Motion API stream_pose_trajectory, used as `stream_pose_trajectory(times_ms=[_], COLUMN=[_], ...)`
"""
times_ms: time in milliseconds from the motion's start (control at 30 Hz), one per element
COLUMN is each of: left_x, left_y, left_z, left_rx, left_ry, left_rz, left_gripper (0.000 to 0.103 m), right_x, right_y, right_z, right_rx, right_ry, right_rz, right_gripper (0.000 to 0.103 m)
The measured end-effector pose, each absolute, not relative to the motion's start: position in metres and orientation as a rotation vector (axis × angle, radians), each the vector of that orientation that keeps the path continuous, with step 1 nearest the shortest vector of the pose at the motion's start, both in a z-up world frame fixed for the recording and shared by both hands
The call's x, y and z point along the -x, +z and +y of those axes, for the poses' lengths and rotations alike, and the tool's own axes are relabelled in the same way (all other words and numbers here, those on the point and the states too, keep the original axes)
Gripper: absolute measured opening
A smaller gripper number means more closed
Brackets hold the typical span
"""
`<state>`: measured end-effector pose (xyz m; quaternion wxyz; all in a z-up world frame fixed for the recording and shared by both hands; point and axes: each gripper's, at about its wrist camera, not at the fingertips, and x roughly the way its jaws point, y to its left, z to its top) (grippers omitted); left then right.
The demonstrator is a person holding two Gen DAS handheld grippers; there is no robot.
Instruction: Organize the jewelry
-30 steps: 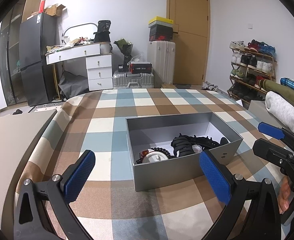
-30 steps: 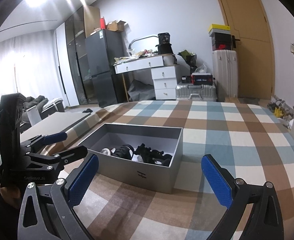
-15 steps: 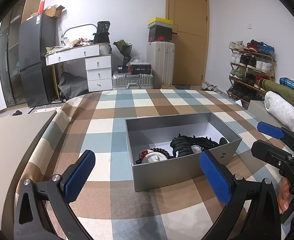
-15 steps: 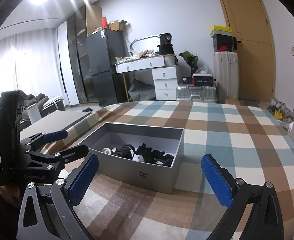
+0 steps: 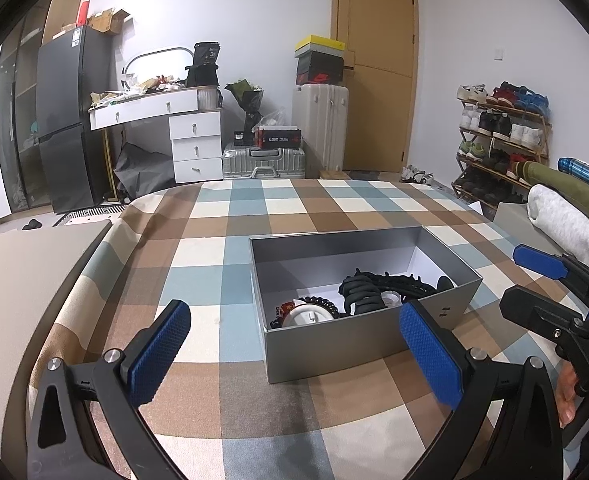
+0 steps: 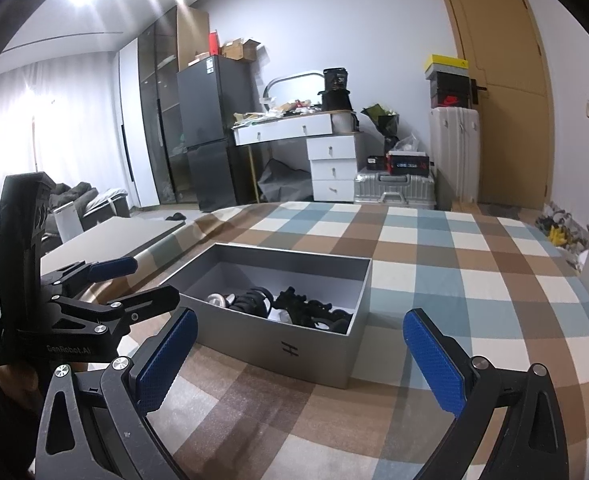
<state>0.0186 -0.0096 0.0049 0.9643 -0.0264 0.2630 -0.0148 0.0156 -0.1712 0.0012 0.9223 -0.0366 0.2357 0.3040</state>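
Grey box (image 5: 330, 344) sitting on checked cloth (image 5: 222, 240); its near wall is hiding part of the tangled dark jewelry (image 5: 374, 290). Left gripper (image 5: 294, 344) and right gripper (image 6: 298, 354) both gaping wide, holding nothing.

Left wrist view: low over checked cloth (image 5: 222, 240), facing the far wall, grey box (image 5: 334, 340) near, right of centre. Right wrist view: from further right, angled left, same box (image 6: 286, 344) left of centre. Shared: box, cloth, far desk (image 5: 154, 108), door (image 6: 502, 92).
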Motion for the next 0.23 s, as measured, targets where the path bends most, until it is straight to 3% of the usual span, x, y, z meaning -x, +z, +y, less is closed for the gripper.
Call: stream_pose_trajectory(times_ms=[233], left_x=[-0.0194], left_y=[0.0042], left_z=[-0.0059], left_rx=[0.067], left_ry=[-0.030], left_rz=[0.534], left_gripper=[0.102], right_x=[-0.0154], right_y=[0.0011], right_z=[-0.1709], right_rx=[0.076], right_ry=[0.624], right_rz=[0.482], right_gripper=[0.103])
